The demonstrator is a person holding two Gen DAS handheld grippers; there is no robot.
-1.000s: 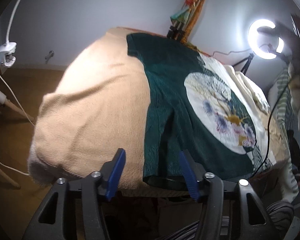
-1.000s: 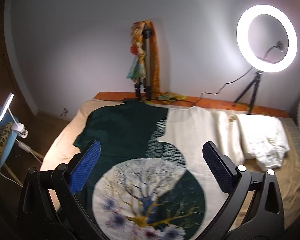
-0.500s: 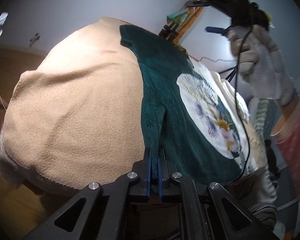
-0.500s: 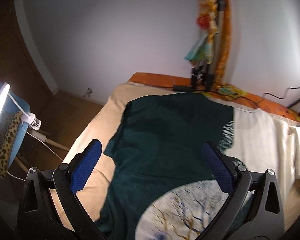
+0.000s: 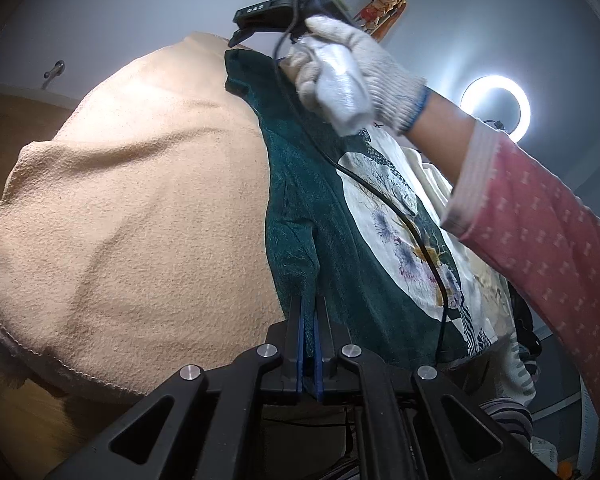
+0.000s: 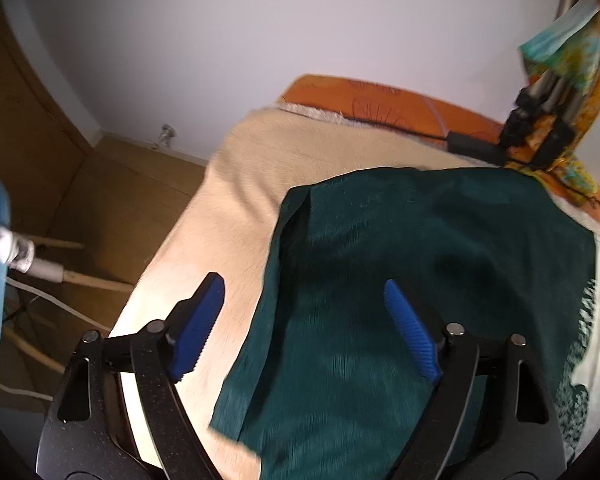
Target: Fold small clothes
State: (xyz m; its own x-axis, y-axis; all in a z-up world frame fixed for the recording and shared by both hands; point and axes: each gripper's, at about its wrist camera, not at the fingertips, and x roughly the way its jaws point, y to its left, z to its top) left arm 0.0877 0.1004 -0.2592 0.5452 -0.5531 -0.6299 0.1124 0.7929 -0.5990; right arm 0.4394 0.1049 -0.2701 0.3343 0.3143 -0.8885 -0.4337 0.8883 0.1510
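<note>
My left gripper (image 5: 309, 320) pinches the green shirt (image 5: 332, 248) hem at bottom centre; my right gripper (image 6: 304, 320), jaws closing, is wide above its sleeve edge

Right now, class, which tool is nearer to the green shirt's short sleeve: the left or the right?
Right. The right tool hangs just above the sleeve, jaws closing with nothing between them yet. The left tool is shut on the green shirt at its near hem, far from that sleeve.

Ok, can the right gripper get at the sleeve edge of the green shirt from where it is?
Probably yes. The right gripper hangs just above the green shirt, its closing fingers straddling that sleeve edge with nothing between. The left gripper pinches the hem well away.
</note>
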